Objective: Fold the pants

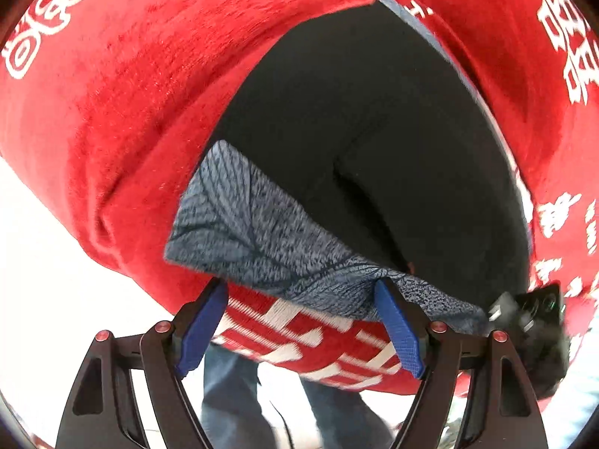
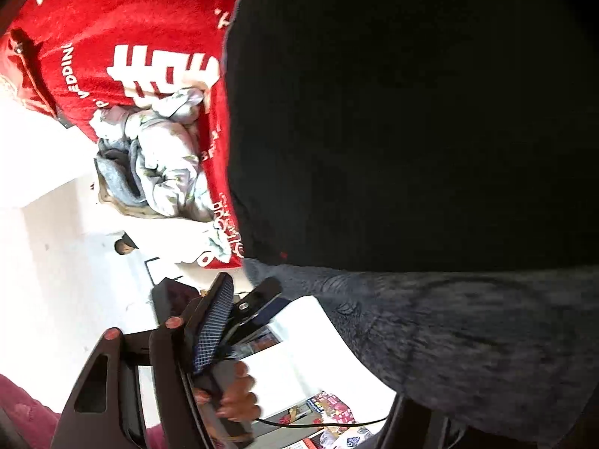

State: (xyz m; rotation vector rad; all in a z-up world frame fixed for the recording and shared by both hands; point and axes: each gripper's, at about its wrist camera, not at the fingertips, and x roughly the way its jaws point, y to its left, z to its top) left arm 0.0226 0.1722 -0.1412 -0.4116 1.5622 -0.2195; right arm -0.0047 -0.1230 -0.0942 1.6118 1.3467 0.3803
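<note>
While the left gripper spreads its blue-padded fingers wide at the grey leaf-print hem of the black pants, nothing sits between them. Red blanket lies beneath. At right, pants cloth hides one finger of the right gripper; its grip is unclear.

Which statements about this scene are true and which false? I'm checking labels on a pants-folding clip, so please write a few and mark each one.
1. The pants are black with a grey patterned band. True.
2. The left gripper is clamped on that band. False: its jaws stand wide open.
3. The blanket under the pants is blue. False: it is red with white characters.
4. A pile of pale crumpled clothes lies on the blanket. True.
</note>
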